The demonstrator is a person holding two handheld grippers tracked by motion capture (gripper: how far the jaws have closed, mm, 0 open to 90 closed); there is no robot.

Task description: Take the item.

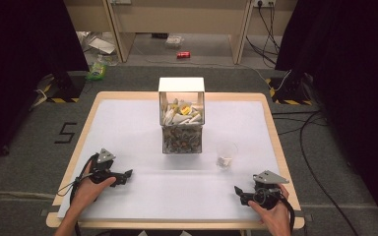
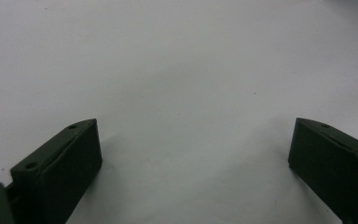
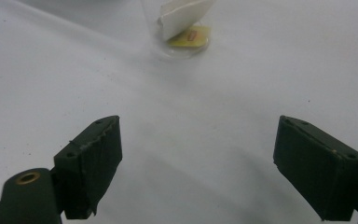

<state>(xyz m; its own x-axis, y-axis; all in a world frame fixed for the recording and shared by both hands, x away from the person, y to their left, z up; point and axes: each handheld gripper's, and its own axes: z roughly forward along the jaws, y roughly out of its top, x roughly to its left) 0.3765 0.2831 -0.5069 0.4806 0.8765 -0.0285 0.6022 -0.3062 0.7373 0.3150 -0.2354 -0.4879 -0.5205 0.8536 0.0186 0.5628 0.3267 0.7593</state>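
Note:
A clear box (image 1: 181, 115) stands at the table's middle back, its upper level holding several white tea bags and its lower level small dark packets. A clear plastic cup (image 1: 226, 155) with a tea bag (image 3: 182, 18) inside stands right of the box. My left gripper (image 1: 126, 175) rests open at the front left over bare white table, jaws wide apart (image 2: 193, 154). My right gripper (image 1: 238, 191) rests open at the front right, its jaws spread (image 3: 198, 158), with the cup a short way ahead of them.
The white table top (image 1: 142, 128) has a wooden rim. Cables (image 1: 310, 132) trail over the floor at the right. Black curtains flank both sides, and a wooden bench and litter lie beyond the table.

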